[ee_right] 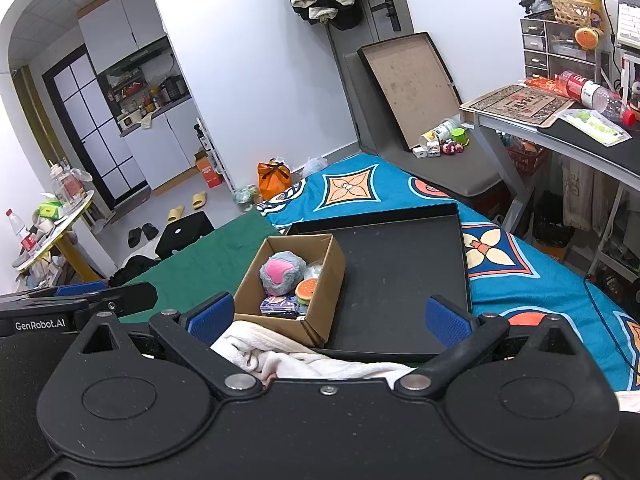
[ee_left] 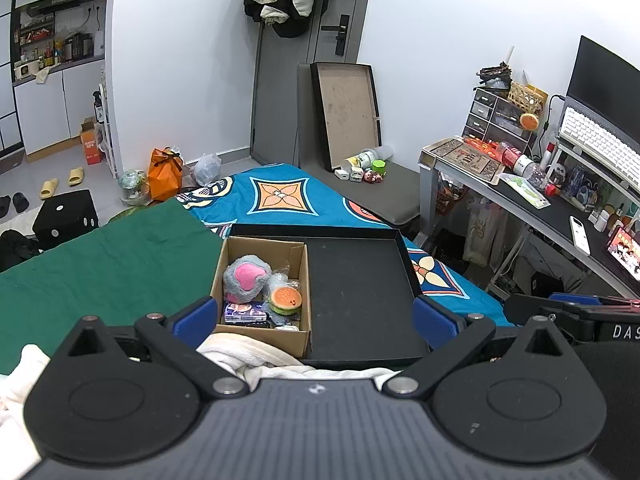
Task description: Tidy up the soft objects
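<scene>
The cardboard box (ee_left: 262, 288) sits in the left end of a shallow black tray (ee_left: 360, 280) on the bed, and everything else is placed from it. Inside the box lie a grey plush ball (ee_left: 245, 278) with a pink heart patch, a burger-shaped squishy toy (ee_left: 285, 300) just to its right, and a small purple packet (ee_left: 245, 313) against the near wall. The rest of the tray, right of the box, shows bare black floor. Left of the box a green cloth (ee_left: 104, 256) covers the bed; beyond the box lies the blue patterned bedsheet (ee_left: 280, 196). On the near side of the box a cream fleece blanket (ee_right: 288, 354) is bunched up, touching the box's near wall.

The left tongs (ee_left: 316, 322) hang spread wide above the blanket, near side of the box, holding nothing. The right tongs (ee_right: 330, 316) hang likewise wide apart and empty, just to the right of the left ones, their blue pads (ee_right: 448, 320) over the tray's near edge
</scene>
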Tool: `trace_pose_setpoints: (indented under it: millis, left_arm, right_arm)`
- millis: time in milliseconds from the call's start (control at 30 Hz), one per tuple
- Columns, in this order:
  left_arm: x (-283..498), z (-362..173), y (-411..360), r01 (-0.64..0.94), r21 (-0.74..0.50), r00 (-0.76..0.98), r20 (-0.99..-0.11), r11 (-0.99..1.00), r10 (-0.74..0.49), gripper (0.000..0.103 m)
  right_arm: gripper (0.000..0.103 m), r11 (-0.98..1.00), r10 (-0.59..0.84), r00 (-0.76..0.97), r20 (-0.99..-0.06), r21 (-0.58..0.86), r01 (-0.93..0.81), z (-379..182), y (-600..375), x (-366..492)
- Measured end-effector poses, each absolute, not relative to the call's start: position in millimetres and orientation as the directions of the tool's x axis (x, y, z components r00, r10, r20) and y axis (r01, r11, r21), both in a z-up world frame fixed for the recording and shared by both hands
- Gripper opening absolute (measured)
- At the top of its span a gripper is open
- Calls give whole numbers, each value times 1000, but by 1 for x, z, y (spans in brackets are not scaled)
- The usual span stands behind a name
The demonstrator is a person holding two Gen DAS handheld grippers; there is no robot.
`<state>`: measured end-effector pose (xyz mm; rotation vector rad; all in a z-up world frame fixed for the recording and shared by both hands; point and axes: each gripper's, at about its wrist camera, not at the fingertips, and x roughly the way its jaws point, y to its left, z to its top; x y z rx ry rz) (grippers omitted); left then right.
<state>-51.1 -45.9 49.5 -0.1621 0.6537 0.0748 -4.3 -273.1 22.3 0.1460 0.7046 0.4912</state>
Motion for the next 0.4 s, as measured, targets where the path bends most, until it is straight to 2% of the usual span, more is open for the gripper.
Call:
trace_pose_setpoints:
  millis: [400]
  left_arm:
    - [-55, 51, -47, -130, -109, 799, -600, 986, 38, 103]
  right_arm:
    - [103, 873, 486, 650, -584, 298, -386, 23, -273, -7]
